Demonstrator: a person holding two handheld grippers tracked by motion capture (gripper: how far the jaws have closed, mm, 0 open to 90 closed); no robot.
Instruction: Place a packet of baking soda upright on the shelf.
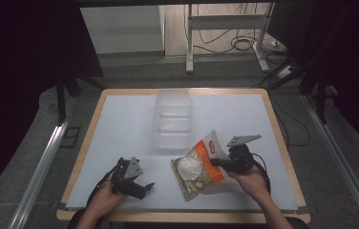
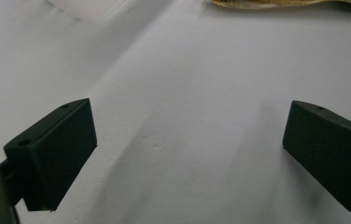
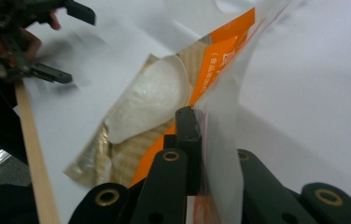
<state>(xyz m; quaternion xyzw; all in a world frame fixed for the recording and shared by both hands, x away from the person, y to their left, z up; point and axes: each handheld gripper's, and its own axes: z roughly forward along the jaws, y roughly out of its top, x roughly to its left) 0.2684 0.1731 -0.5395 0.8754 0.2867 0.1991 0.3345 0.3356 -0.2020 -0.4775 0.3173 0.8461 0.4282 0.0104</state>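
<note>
right gripper (image 1: 220, 161) was clamped on the snack bag's (image 1: 199, 168) right edge, bag tilted up off the white mat (image 1: 125, 124), long axis toward the clear container (image 1: 172, 119) just beyond. left gripper (image 1: 144, 187) sat wide open, empty, farther off.

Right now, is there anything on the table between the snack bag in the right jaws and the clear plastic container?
Nothing visible: bare white table separates the snack bag from the clear container behind it.

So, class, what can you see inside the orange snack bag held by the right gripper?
Through the snack bag's clear window, a round white piece shows. The printed orange parts cover the rest. The right gripper pinches its edge.
</note>
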